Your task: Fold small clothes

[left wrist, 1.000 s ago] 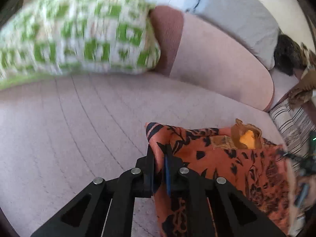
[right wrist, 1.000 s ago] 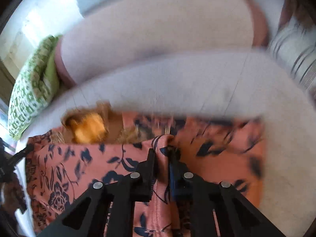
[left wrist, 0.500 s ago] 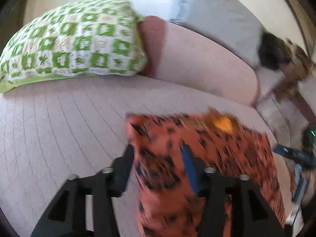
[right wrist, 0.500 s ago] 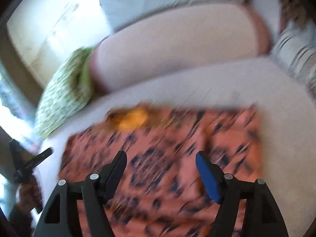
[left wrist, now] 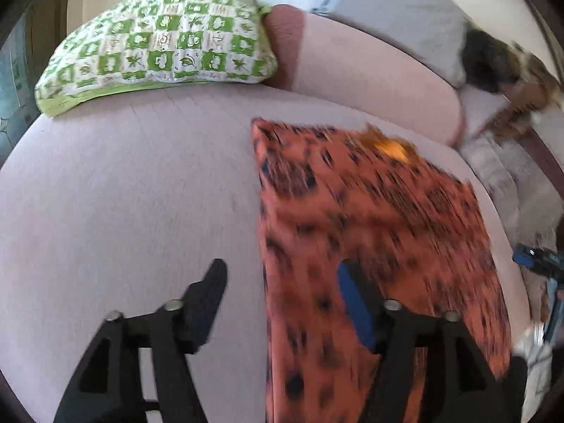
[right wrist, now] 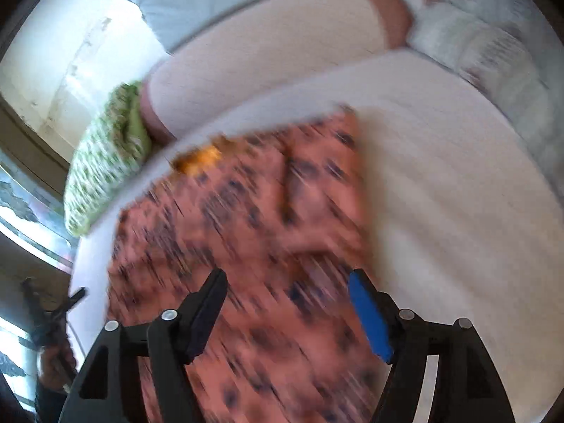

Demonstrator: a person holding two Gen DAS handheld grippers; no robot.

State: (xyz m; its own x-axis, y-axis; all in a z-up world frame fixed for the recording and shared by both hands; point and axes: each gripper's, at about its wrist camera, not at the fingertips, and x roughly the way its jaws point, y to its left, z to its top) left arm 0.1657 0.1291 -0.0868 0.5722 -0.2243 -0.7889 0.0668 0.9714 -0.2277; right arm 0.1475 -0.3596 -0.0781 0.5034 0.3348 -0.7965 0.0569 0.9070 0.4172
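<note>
Both hand-held grippers spread wide, empty: left hand-held gripper (left wrist: 280,290), right hand-held gripper (right wrist: 287,294). Orange cloth (left wrist: 370,218) flat beneath them on sofa (left wrist: 123,190).

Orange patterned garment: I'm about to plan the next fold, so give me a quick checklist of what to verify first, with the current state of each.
1. Left gripper open and empty: ok, jaws stand wide apart.
2. Right gripper open and empty: ok, jaws stand wide apart.
3. Orange patterned garment lies on the pink seat cushion, held by neither gripper: ok.
4. Garment lies flat, edges aligned: cannot tell, both views are motion-blurred.
5. Green checked pillow apart from the garment: ok.
6. Grippers steady enough to aim a grasp: not ok, the blur suggests motion.
</note>
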